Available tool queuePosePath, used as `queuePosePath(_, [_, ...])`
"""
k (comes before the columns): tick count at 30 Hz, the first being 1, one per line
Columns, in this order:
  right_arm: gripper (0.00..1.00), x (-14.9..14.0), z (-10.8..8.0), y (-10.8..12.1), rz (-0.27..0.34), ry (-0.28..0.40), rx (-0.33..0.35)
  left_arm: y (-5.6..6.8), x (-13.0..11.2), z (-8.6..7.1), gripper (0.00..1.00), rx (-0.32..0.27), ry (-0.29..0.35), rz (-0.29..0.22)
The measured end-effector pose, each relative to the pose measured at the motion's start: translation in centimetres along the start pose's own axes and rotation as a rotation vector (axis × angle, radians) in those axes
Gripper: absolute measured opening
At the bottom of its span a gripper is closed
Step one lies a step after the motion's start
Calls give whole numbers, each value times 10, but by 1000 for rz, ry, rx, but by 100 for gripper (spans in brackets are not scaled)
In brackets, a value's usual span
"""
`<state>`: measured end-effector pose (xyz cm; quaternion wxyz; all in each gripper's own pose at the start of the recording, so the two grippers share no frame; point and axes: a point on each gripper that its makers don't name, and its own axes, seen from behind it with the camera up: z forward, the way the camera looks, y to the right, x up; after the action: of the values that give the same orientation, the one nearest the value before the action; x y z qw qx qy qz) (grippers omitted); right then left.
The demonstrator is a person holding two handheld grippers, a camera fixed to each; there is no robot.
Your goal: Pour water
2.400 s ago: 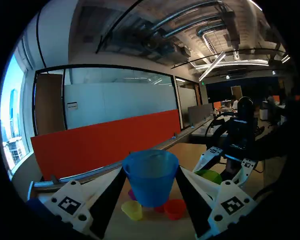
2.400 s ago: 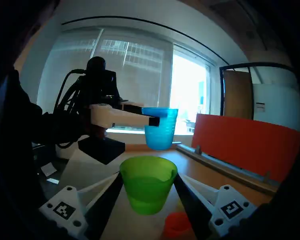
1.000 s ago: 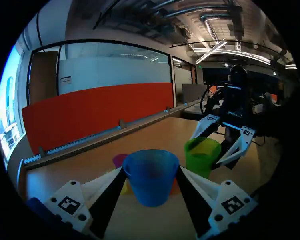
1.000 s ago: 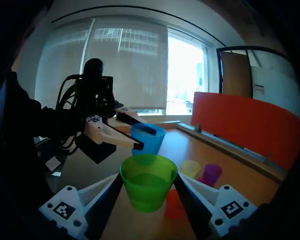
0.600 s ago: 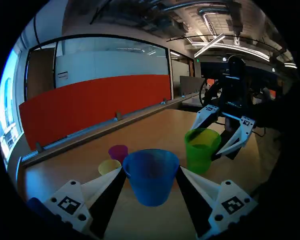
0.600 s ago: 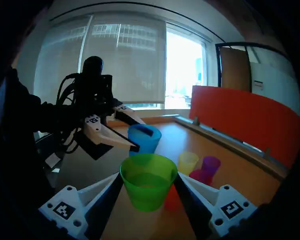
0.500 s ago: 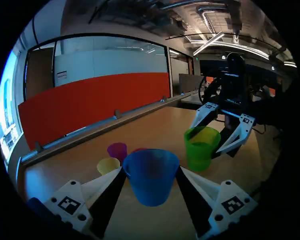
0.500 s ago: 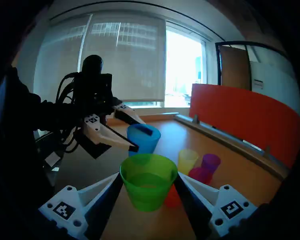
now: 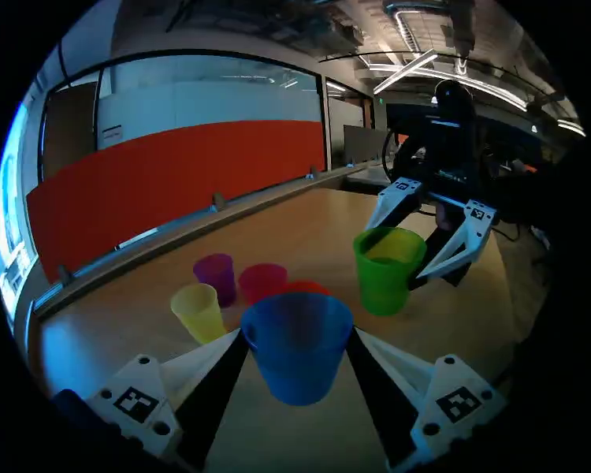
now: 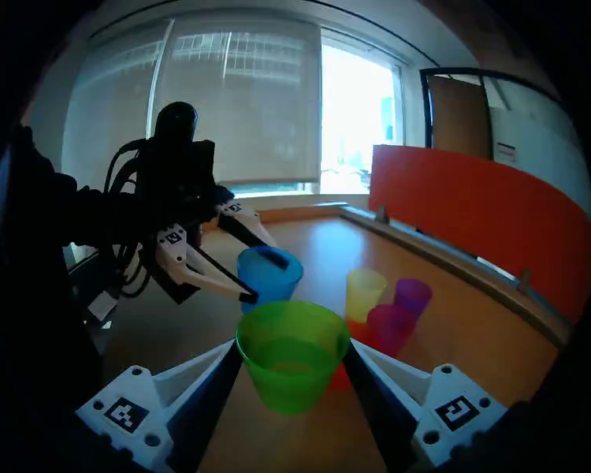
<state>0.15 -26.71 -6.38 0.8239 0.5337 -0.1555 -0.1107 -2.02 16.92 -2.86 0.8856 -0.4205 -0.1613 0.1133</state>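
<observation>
Left gripper [image 9: 297, 337]: jaws pinch the blue cup [image 9: 297, 363], upright between them.
Right gripper [image 10: 293, 345]: jaws clamp the green cup [image 10: 293, 374], upright.
Left gripper view: green cup at 2 o'clock from blue cup.
Yellow cup [image 9: 198, 311]: on table [image 9: 311, 229], 10 o'clock.

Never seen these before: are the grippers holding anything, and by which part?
The left gripper pinches the blue cup by its side walls; the right gripper pinches the green cup likewise.
</observation>
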Motion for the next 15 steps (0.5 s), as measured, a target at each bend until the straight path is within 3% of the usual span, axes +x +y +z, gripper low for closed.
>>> queuePosePath(15, [91, -22, 2, 2, 1, -56, 4, 9, -27, 8, 86, -21, -71, 25])
